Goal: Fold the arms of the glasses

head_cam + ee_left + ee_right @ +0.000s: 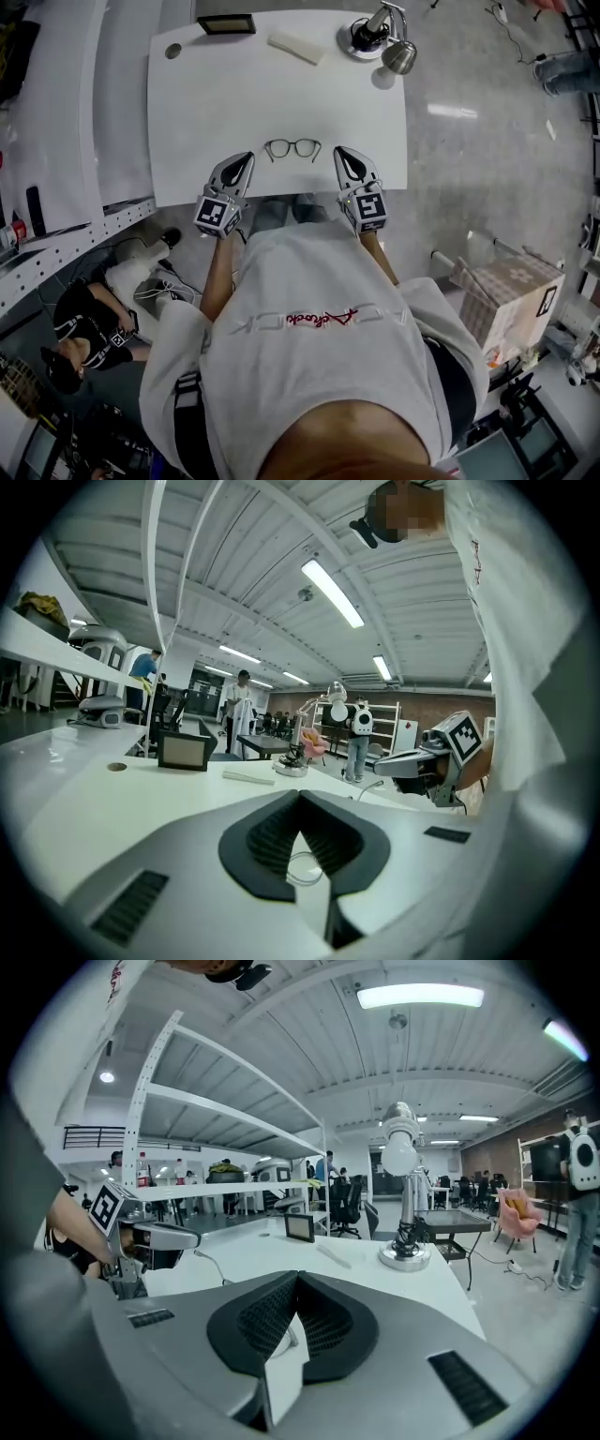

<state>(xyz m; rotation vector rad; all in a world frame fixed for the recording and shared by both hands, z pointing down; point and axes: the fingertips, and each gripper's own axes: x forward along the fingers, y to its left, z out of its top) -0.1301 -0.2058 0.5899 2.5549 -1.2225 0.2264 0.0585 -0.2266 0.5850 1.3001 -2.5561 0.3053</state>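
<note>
— 2 grippers in the head view, where are they?
— On the near edge of the white table [187, 112]. The left gripper [246, 161] and the right gripper [342, 155] are on either side of the glasses [292, 149]. The glasses lie between their tips and touch neither 1. A lamp [380, 33] stands at the far right corner.
— And the left gripper view?
— The left gripper [300, 797] has its jaws pressed together at the tips, with nothing between them. Through the gap under the tips I see 1 lens of the glasses [305, 866] on the table behind. The right gripper [431, 761] shows at the right.
— The right gripper view?
— The right gripper [297, 1277] also has its tips together and carries nothing. The left gripper [150, 1239] is at the left and the lamp [403, 1194] further back.
</note>
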